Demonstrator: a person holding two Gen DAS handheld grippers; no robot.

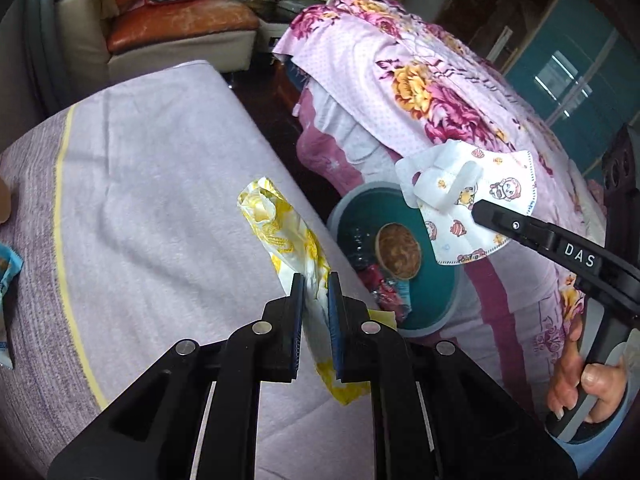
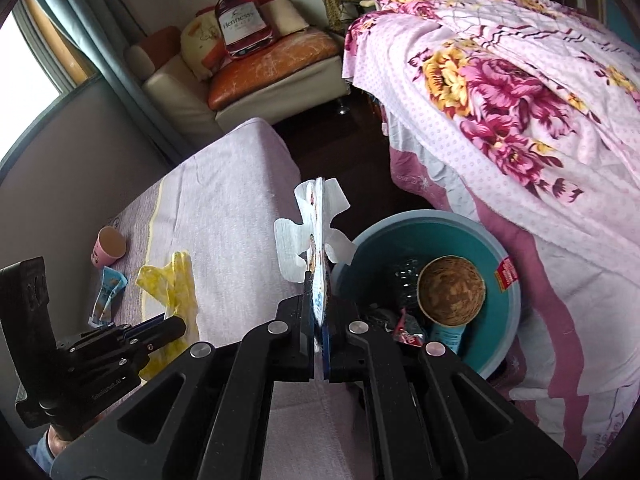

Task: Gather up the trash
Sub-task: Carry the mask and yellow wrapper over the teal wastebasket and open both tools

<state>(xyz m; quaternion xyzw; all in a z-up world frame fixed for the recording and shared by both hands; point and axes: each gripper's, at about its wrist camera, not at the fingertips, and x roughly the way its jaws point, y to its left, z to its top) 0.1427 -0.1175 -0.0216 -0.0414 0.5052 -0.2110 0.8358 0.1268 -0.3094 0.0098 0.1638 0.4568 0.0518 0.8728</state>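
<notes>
My left gripper point(image 1: 316, 282) is shut on a crumpled yellow-and-white plastic bag point(image 1: 276, 224), held above the lilac-covered table point(image 1: 140, 168) near its right edge. In the right wrist view the same bag point(image 2: 172, 284) hangs from the left gripper point(image 2: 181, 326). My right gripper point(image 2: 320, 280) is shut on a white face mask point(image 2: 316, 216) printed with cartoon figures. Seen from the left wrist, the mask point(image 1: 480, 188) and right gripper point(image 1: 478, 210) hover over the far rim of a teal bin point(image 1: 436, 300). The bin point(image 2: 516, 292) holds a brown paper cup point(image 2: 452, 292) and wrappers.
A pink paper cup point(image 2: 110, 246) and a blue wrapper point(image 2: 106, 292) lie on the table's left part. A bed with a floral quilt point(image 2: 520, 92) stands right of the bin. A sofa point(image 2: 248, 80) is at the back. A hand point(image 1: 580, 384) grips the right handle.
</notes>
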